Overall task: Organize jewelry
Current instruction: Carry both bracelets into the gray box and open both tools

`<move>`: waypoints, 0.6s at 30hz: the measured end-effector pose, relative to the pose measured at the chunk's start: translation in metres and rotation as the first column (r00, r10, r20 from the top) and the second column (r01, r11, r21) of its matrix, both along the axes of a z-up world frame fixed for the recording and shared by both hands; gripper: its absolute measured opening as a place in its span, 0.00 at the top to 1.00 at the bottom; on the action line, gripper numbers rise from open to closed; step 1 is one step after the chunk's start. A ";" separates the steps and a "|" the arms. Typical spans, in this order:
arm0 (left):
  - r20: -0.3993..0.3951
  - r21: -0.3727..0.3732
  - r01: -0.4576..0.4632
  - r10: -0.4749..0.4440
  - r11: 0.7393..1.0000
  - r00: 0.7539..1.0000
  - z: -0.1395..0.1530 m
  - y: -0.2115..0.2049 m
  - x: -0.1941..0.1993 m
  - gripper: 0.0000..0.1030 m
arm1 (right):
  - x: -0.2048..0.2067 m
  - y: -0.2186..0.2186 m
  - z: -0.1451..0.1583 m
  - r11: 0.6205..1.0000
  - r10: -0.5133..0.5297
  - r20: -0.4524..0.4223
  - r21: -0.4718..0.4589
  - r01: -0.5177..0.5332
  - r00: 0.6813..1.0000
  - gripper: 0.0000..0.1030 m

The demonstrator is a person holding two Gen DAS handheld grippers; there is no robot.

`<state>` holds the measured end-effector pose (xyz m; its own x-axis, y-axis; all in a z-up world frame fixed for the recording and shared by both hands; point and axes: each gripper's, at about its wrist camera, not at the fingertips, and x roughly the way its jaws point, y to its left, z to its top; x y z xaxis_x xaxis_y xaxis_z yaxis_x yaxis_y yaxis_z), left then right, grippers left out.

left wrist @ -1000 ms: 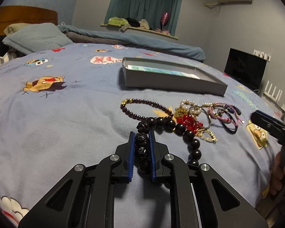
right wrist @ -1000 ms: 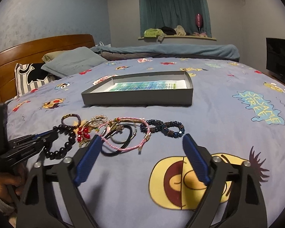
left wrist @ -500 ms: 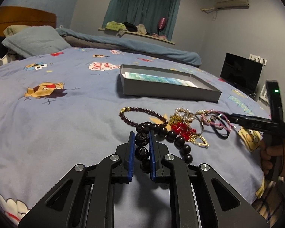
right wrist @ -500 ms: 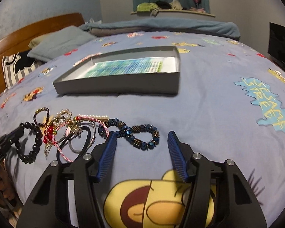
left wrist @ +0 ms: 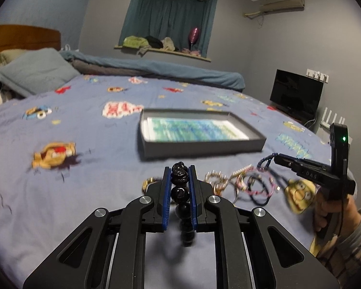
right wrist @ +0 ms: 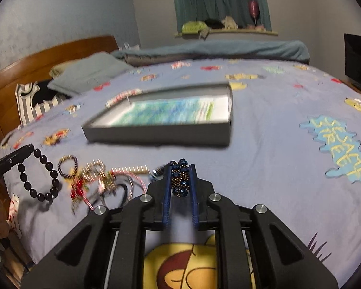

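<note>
My left gripper point(left wrist: 179, 168) is shut on a black bead bracelet point(left wrist: 180, 192) and holds it above the bed; the bracelet hangs as a loop in the right wrist view point(right wrist: 39, 175). My right gripper point(right wrist: 179, 167) is shut on a dark blue bead bracelet point(right wrist: 179, 178), also seen dangling in the left wrist view point(left wrist: 267, 160). A pile of gold, pink, red and black bracelets point(right wrist: 101, 180) lies on the blue bedspread, between the grippers point(left wrist: 243, 180). The open grey box point(left wrist: 195, 130) with a blue-green lining lies just beyond point(right wrist: 161, 118).
Pillows point(left wrist: 33, 72) and a wooden headboard point(right wrist: 43, 62) are at the left. A folded blanket point(left wrist: 156, 69) lies along the far side. A black monitor point(left wrist: 296, 94) stands beyond the bed's right edge. The bedspread has cartoon prints.
My left gripper lifted the black bracelet off the bed. My right gripper came down over the dark blue bracelet, closed on it and raised it. Both views now tilt up toward the box.
</note>
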<state>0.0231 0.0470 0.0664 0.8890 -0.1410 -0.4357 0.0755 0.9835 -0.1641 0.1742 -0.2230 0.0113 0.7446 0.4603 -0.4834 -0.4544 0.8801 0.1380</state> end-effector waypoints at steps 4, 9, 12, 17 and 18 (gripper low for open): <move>0.023 0.006 0.009 -0.009 1.000 1.000 0.014 0.000 0.016 0.86 | 0.002 0.002 0.020 0.999 0.007 0.045 0.036 -0.008 0.999 0.87; 0.054 -0.010 0.041 -0.041 0.999 0.998 0.030 -0.003 0.039 0.86 | 0.010 0.005 0.045 0.998 0.023 0.087 0.064 -0.028 0.996 0.87; 0.070 -0.017 0.067 -0.066 0.998 0.995 0.037 -0.008 0.053 0.86 | 0.019 0.009 0.056 0.996 0.031 0.102 0.085 -0.040 0.994 0.87; 0.081 -0.029 0.085 -0.082 0.996 0.993 0.041 -0.013 0.084 0.86 | 0.042 0.019 0.064 0.994 0.048 0.111 0.091 -0.058 0.993 0.87; 0.082 -0.032 0.083 -0.080 0.996 0.993 0.040 -0.013 0.088 0.86 | 0.047 0.021 0.063 0.995 0.047 0.110 0.084 -0.056 0.993 0.87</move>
<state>0.1111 0.0343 0.1068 0.9060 -0.2280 -0.3567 0.1692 0.9674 -0.1884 0.2208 -0.2019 0.0743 0.7643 0.5362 -0.3582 -0.5152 0.8418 0.1610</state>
